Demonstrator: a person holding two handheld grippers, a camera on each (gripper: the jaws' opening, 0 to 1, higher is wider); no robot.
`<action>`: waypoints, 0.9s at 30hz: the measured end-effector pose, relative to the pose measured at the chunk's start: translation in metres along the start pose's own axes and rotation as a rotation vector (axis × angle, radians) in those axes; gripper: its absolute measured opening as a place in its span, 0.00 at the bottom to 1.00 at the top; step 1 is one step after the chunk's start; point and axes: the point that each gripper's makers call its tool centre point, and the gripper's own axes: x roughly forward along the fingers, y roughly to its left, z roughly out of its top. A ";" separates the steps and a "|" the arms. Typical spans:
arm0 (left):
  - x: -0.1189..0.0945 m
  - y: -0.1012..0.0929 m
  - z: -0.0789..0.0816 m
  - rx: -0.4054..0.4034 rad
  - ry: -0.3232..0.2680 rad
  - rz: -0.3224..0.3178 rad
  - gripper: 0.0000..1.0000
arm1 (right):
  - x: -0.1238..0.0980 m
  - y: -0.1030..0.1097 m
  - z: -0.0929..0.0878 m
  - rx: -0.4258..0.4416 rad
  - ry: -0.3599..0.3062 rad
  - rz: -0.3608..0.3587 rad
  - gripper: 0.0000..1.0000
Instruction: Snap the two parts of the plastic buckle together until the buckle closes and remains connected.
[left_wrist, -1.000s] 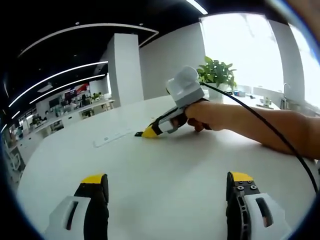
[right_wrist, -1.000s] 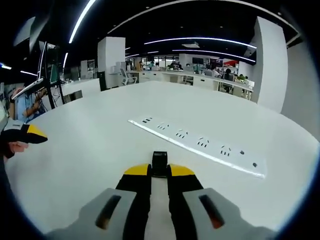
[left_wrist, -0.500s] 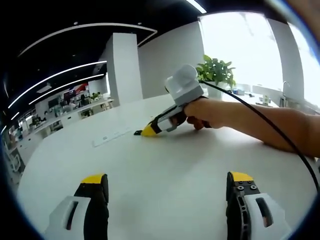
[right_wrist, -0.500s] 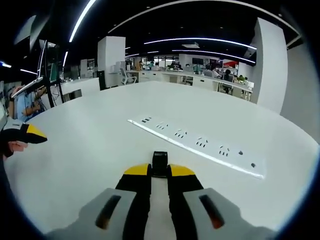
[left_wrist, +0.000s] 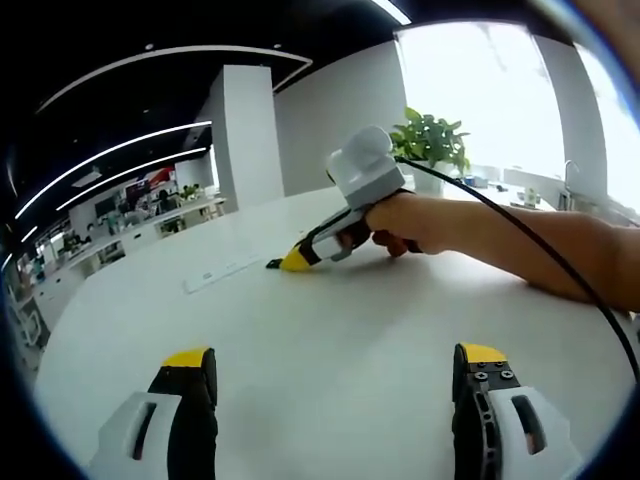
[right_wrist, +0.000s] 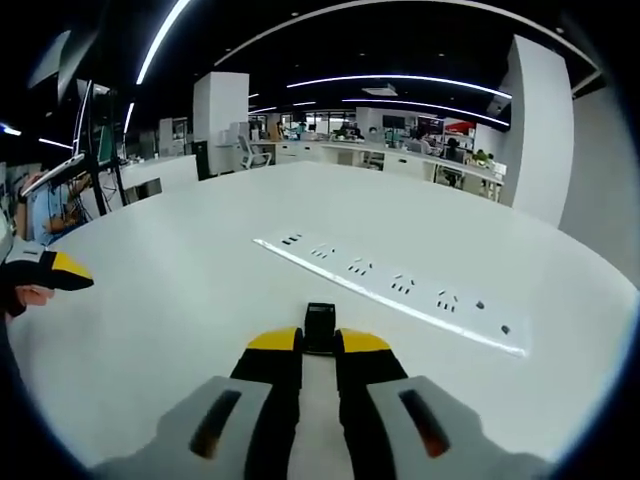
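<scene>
Step in hand: right gripper (right_wrist: 318, 345) pinches black buckle part (right_wrist: 319, 327) at jaw tips, low over white table (right_wrist: 200, 290), near power strip (right_wrist: 390, 285). Left gripper (left_wrist: 330, 362) spread wide, holding nothing; second buckle part not made out. Next: find mate, grasp with left, align both, press till click. Versus a second ago: almost unchanged; right gripper in left gripper view edged slightly left.

Right tool (right_wrist: 318, 343), jaws nearly closed, pinches a black buckle piece (right_wrist: 319, 327) low over the bench (right_wrist: 200, 290); left tool (left_wrist: 335, 385) hovers, jaws wide apart.
</scene>
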 end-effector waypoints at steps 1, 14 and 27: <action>0.000 0.000 0.000 0.001 0.000 0.000 0.99 | 0.000 -0.001 0.000 -0.001 0.000 -0.003 0.12; 0.001 0.000 -0.002 0.002 0.009 0.001 0.99 | 0.002 0.003 0.006 0.020 -0.048 0.022 0.52; -0.001 0.009 -0.001 -0.021 0.015 0.028 0.99 | -0.002 -0.008 0.039 0.037 -0.177 -0.022 1.00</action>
